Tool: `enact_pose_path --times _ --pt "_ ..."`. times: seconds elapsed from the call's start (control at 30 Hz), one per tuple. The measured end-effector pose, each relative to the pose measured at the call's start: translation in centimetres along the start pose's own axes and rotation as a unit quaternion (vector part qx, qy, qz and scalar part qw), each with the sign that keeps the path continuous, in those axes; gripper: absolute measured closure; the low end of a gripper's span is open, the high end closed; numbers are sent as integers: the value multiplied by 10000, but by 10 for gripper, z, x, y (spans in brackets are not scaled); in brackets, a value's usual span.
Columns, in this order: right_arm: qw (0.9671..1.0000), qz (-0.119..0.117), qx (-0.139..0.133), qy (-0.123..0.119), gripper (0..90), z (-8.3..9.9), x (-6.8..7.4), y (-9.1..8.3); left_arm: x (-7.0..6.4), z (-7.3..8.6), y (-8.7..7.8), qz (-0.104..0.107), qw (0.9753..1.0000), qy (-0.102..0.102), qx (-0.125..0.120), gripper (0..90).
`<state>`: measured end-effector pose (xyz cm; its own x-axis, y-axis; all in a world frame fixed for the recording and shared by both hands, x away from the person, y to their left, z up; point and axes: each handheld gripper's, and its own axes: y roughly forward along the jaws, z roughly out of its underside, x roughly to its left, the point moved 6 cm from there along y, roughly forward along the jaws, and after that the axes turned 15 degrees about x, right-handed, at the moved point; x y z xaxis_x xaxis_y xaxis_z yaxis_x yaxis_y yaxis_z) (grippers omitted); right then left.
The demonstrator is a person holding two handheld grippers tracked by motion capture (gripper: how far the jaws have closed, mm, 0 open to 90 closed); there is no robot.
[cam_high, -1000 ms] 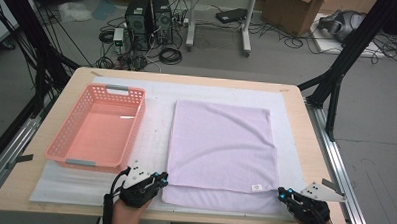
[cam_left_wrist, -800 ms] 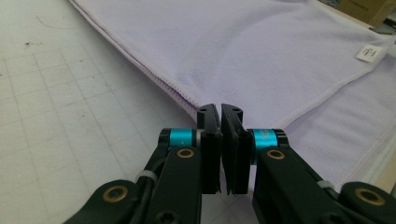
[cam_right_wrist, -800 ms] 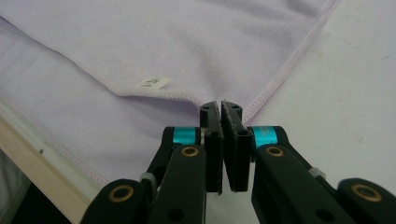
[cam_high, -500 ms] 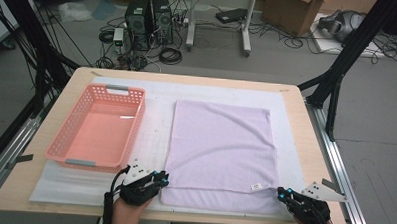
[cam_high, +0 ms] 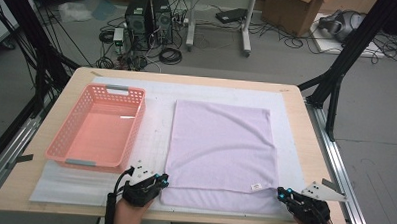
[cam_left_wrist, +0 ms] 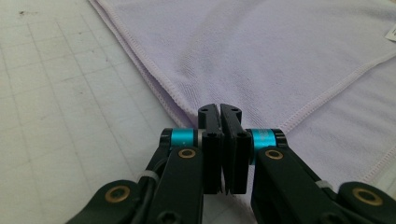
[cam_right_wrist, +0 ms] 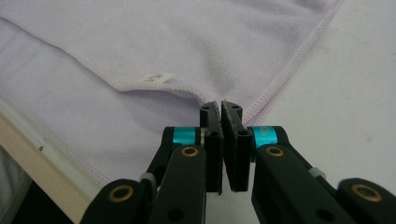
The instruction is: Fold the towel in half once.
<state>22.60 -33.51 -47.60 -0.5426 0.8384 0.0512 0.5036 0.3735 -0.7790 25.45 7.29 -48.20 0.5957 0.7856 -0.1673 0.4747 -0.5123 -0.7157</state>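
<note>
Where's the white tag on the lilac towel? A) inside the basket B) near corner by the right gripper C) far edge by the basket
B: the tag sits on the towel near its front right corner, close to the right gripper.

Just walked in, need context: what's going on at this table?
A person holds a gripper in each hand at the near edge of a lilac towel lying folded on the white mat. The left gripper and the right gripper each sit at a near corner of the upper layer, jaws closed; whether cloth is pinched between them is hard to tell. A pink basket stands to the towel's left.
</note>
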Motion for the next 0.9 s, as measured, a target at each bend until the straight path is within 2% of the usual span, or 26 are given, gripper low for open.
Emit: enact_pose_path --times 0.27,0.37,0.5,0.63,0.9 --pt "9999 -61 -104 -23 871 -1 4 -7 -2 2 -15 193 9996 -69 -174 878" --pt "9999 -37 -132 -65 871 3 7 -13 -4 3 -20 271 9994 -85 -221 880" --pt "9998 -48 -180 -3 871 12 10 -24 -9 6 -26 348 9991 -33 -244 882" --pt "9998 -47 -189 -45 872 21 13 -30 -13 13 -35 433 9987 -60 -280 882" --pt "9996 -118 -206 -119 872 33 25 -42 -23 32 -50 500 9985 21 -215 882"
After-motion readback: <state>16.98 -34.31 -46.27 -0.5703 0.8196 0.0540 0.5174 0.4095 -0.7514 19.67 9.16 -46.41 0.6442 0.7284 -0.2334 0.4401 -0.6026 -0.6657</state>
